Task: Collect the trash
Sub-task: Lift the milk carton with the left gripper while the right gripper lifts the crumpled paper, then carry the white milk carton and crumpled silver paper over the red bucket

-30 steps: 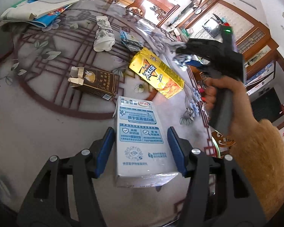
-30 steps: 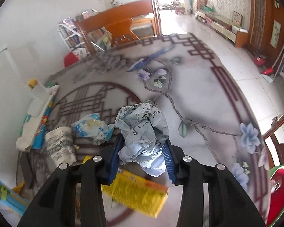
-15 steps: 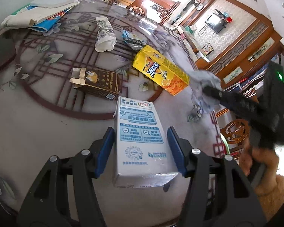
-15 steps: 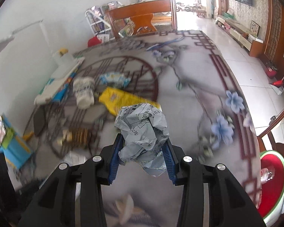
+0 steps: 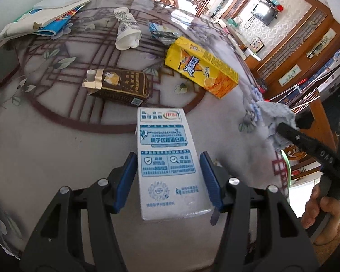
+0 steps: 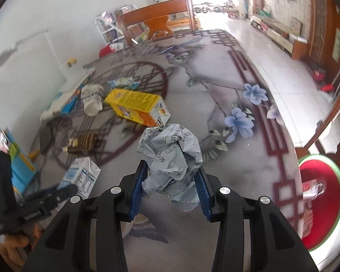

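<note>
Left gripper (image 5: 167, 176): spread around white milk carton (image 5: 167, 158) near table (image 5: 45, 158) edge. Right gripper (image 6: 171, 185): pinching crumpled paper (image 6: 171, 158), raised above the table.

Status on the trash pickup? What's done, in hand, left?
Done: nothing visibly binned; no bin identifiable.

In hand: the right hand-held gripper is clamped on crumpled paper, lifted off the table. The left hand-held gripper straddles the white milk carton, pads not quite touching it.

Left: yellow drink carton, brown box, paper cup, blue wrapper.
</note>
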`<state>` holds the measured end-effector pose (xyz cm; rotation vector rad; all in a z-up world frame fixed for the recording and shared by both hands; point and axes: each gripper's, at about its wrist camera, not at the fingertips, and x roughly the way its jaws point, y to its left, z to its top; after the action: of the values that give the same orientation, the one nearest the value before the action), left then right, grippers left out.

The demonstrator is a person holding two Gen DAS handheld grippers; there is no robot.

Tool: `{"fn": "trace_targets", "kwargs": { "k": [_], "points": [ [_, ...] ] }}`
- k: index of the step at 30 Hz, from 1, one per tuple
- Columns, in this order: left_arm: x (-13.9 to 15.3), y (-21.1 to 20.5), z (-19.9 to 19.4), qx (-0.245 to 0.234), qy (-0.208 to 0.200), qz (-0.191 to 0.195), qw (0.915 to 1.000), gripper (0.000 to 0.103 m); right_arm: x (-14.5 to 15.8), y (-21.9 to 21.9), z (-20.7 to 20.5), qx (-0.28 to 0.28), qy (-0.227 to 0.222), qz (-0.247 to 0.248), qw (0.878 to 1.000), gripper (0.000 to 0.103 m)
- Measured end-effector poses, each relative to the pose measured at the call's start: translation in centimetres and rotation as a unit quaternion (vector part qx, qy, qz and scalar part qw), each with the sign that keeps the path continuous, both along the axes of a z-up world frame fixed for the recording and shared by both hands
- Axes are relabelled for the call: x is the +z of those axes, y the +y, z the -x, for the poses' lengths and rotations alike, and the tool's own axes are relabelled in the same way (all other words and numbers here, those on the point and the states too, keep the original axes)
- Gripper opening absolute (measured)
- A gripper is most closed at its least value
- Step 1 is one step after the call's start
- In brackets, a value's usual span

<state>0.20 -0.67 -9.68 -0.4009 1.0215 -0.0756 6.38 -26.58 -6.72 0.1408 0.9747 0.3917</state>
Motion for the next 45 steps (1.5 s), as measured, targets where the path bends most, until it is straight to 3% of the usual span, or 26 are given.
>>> {"fn": "trace_targets", "kwargs": {
  "k": [13, 20, 23, 27, 30, 34, 37, 39, 42, 45],
  "points": [
    [-1.3, -0.5, -0.6, 0.009, 0.014, -0.004, 0.9998, 0.061, -0.3, -1.4, 0.0, -0.005, 0.015, -0.036, 0.999, 0.043],
    [-1.1, -1.4, -0.6, -0.008, 0.005, -0.023, 0.9997, 0.060, -0.4, -0.7, 0.2, 0.007, 0.014, -0.023, 1.000, 0.042],
    [-0.8, -1.9, -0.6, -0.020, -0.005, -0.026, 0.9995, 0.049, -0.3, -0.3, 0.4, 0.012, 0.005, -0.008, 1.000, 0.042],
    [0.1, -1.7, -0.3, -0.021, -0.031, -0.019, 0.9991, 0.025, -0.4, -0.3, 0.4, 0.012, 0.003, -0.004, 1.000, 0.042],
    [0.1, -1.6, -0.3, -0.017, -0.035, -0.025, 0.9989, 0.019, -0.6, -0.6, 0.3, 0.007, 0.005, -0.007, 1.000, 0.042],
    [-0.2, -1.4, -0.4, -0.009, -0.025, -0.019, 0.9995, 0.019, -0.6, -0.8, 0.2, 0.005, 0.007, -0.009, 1.000, 0.042],
    [0.2, -1.3, -0.2, -0.001, -0.032, -0.023, 0.9992, 0.037, -0.5, -1.0, 0.3, 0.003, 0.006, -0.012, 1.000, 0.042],
    [0.5, -1.5, 0.0, 0.002, -0.040, -0.032, 0.9987, 0.056, -0.5, -1.1, 0.3, 0.000, 0.006, -0.012, 1.000, 0.042],
    [0.9, -2.7, 0.0, -0.013, -0.050, -0.051, 0.9974, 0.070, -0.6, -1.6, 0.0, -0.007, 0.012, -0.021, 1.000, 0.042],
    [0.7, -5.0, -0.7, -0.039, -0.050, -0.113, 0.9916, 0.073, -0.8, -2.1, -0.2, -0.012, 0.022, -0.042, 0.999, 0.042]
  ]
}}
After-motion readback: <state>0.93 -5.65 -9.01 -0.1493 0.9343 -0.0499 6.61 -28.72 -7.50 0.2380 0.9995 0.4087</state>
